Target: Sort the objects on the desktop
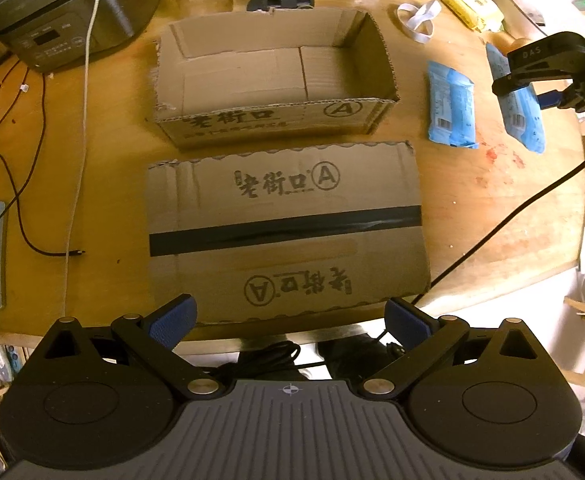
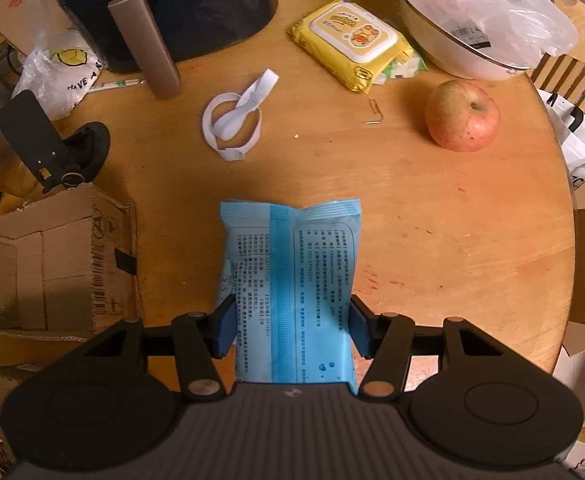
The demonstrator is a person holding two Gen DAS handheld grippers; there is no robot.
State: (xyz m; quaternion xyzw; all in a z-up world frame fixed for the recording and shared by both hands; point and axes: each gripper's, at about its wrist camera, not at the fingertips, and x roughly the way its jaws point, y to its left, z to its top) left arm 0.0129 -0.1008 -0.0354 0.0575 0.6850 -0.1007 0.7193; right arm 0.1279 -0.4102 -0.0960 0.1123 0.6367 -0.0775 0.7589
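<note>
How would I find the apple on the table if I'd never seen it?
Start at the round wooden table, then look toward the big white bowl under a plastic bag. The apple sits alone just in front of that bowl. It is the only round, red-and-yellow thing there; the packets nearby are flat.

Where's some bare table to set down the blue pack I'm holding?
Bare wood lies between the held blue pack and the apple, and the open cardboard box shows nothing inside. It is crowded farther back, around the white strap, yellow wipes pack and white bowl.
</note>
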